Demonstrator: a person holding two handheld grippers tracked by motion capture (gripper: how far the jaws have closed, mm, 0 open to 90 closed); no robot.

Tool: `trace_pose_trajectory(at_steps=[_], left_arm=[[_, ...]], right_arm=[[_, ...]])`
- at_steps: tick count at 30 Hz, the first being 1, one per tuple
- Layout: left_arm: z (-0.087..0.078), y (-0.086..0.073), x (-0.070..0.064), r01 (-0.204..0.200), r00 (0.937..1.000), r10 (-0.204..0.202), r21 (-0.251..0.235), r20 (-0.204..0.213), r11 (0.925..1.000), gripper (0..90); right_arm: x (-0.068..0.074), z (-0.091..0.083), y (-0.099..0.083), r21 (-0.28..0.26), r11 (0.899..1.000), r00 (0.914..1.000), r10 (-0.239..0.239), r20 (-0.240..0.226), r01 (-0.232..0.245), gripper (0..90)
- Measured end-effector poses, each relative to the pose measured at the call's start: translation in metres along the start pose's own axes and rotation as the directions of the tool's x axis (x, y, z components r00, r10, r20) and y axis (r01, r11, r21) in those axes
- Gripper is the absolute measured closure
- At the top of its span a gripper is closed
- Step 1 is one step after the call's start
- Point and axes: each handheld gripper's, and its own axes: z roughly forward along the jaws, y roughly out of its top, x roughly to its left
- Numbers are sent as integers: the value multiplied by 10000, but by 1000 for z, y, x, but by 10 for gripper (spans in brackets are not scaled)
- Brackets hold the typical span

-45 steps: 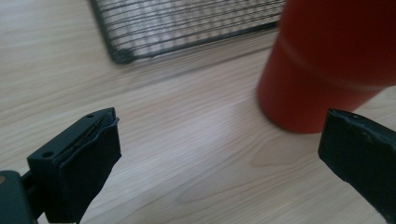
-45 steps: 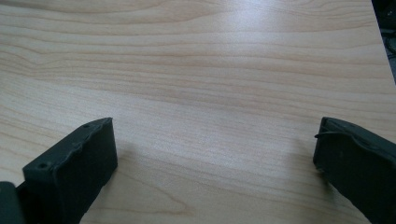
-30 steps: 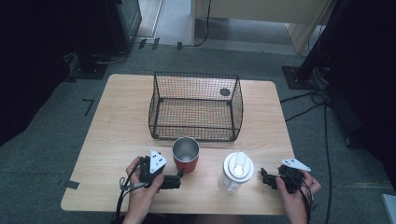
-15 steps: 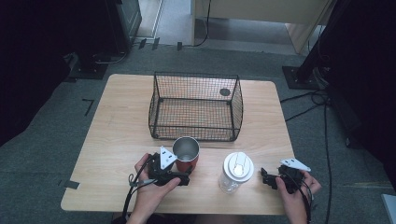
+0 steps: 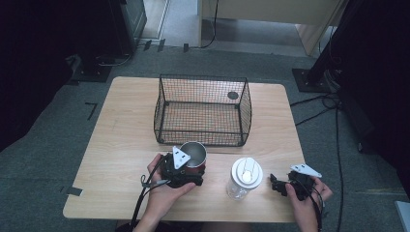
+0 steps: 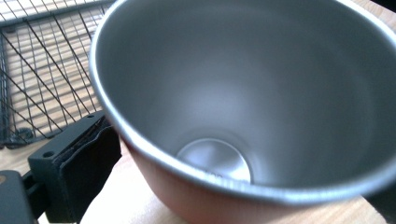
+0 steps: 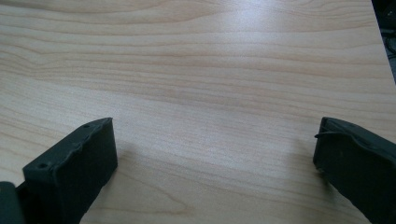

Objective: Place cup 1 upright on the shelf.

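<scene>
A red metal cup [image 5: 194, 153] with a bare steel inside stands upright near the table's front, just before the wire basket. My left gripper [image 5: 192, 168] reaches around it from the front, open, with one jaw on each side of the cup's wall. In the left gripper view the cup [image 6: 243, 93] is very close and empty, and the left pad [image 6: 79, 172] sits right beside its red wall. A clear bottle [image 5: 245, 178] with a white lid stands to the cup's right. My right gripper [image 5: 276, 185] rests low at the front right, open [image 7: 215, 158], with bare wood between its jaws.
A black wire basket [image 5: 203, 77], open at the top, stands on the middle of the wooden table [image 5: 121, 125], with a small dark disc [image 5: 233, 95] at its far right corner. Cables trail from both grippers over the front edge.
My left gripper has moved right and forward until its jaws came around the red cup. The right gripper, the bottle and the basket have stayed put.
</scene>
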Motion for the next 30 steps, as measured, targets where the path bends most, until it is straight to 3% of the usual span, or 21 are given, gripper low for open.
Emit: trace_pose_trajectory(at_steps=[4, 7, 16, 18, 26, 30], left_arm=[[5, 3, -1, -2, 10000, 2, 152, 17, 9999, 0], [10, 4, -3, -49, 10000, 49, 120, -67, 9999, 61], [6, 5, 4, -114, 9995, 115, 47, -311, 9999, 83], [2, 7, 7, 47, 9996, -54, -269, -264, 9996, 83], [-11, 15, 11, -88, 9997, 56, -1279, -253, 9918, 83], [-14, 18, 10, -695, 9958, 567, -1905, -718, 9792, 83]], right_arm=[[0, 0, 0, 0, 10000, 10000, 3, 1, -3, 0], [0, 0, 0, 1, 10000, 10000, 2, 0, -2, 0], [0, 0, 0, 1, 10000, 10000, 1, -1, -1, 0], [0, 0, 0, -16, 10000, 10000, -5, 4, 5, 0], [0, 0, 0, -14, 10000, 10000, -5, 5, 5, 0], [0, 0, 0, -17, 10000, 10000, -4, 3, 4, 0]])
